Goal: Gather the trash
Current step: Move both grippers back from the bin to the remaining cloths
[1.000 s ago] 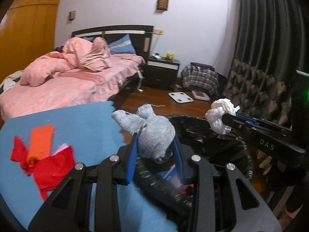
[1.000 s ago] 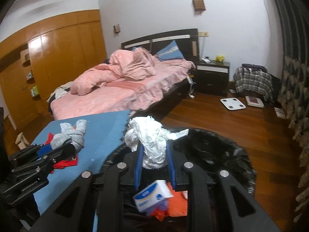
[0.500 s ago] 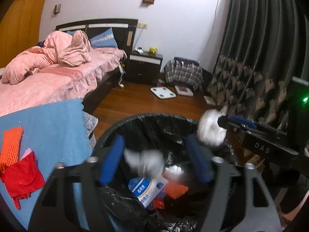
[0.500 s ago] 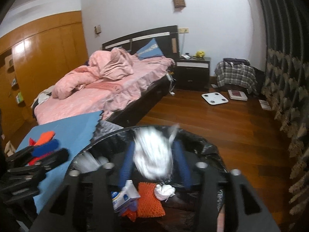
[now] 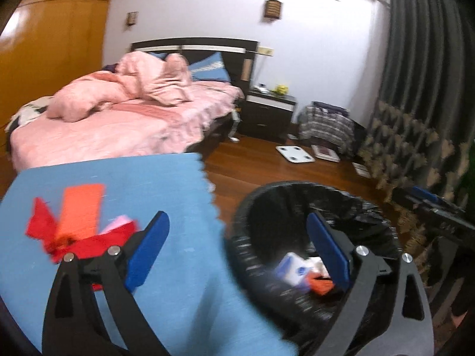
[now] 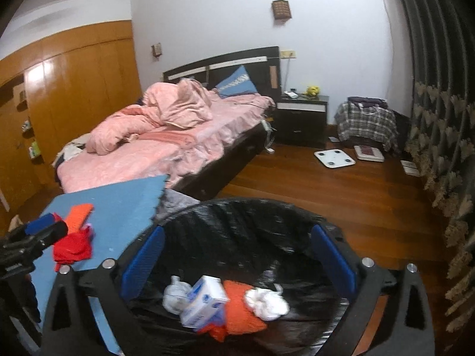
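Right wrist view: the right gripper [image 6: 237, 261] is spread wide with nothing between its blue pads [image 6: 334, 259], and it hangs directly above the bin [image 6: 237, 207], which is lined with a black bag. Inside the bin lie a white wad [image 6: 267, 299], a second white wad [image 6: 175, 295], a tissue pack [image 6: 204, 302] and an orange cloth [image 6: 237, 308].

The left gripper [image 5: 237, 249] is likewise wide and empty. Its left finger is over the blue mat [image 5: 178, 267]; its right finger is over the near left part of the bin opening.

Remaining trash lies on the mat, left of the bin: a red cloth [image 5: 89, 243], an orange strip [image 5: 81, 207] partly on top of it, and a small pink piece [image 5: 118, 222] between them. The left view is motion-blurred, so the exact overlap of these scraps cannot be told.

Judged step: reach for the next scrap.

- Use the left gripper; it is the nearer one to the pile.
- Keep the fingers wide until they straddle a raised fold of the cloth.
- Approach from above and press lightly into the mat; flat fabric is likely to slip out of a shallow pinch.
- Take one bunched piece, or the overlapping pair if both gather between the pads.
- Keep the right gripper away from the left gripper's path to the bin.
- Release only when the load is inside the rim.
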Tool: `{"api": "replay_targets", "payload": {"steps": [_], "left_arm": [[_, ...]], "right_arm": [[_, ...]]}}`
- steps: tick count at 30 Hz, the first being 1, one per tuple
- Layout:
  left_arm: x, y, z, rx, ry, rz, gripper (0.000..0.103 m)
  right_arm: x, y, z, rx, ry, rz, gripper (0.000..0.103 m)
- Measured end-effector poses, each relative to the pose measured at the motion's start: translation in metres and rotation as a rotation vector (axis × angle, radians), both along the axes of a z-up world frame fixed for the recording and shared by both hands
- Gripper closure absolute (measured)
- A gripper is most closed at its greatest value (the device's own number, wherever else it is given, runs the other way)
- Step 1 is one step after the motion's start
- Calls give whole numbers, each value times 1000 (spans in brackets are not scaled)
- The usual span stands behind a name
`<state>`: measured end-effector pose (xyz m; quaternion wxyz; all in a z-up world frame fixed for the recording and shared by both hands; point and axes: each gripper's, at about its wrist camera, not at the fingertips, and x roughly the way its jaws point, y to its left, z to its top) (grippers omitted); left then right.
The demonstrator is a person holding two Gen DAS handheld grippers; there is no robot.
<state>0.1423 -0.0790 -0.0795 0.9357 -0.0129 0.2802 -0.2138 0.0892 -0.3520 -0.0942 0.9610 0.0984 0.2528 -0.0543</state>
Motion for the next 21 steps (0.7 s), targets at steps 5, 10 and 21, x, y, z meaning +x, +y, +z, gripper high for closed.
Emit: {"api": "replay_targets", "payload": {"steps": [5,10,21], "left_arm": [[-4,59,-1,32,-13,140,12],[-8,108,-6,68,-10,247,12],[-9,190,-27,94,41,413,12]], "right_arm": [[9,38,7,6,-20,81,6],[25,85,5,9,-13,172,6],[63,190,-15,0,35,331,6]]}}
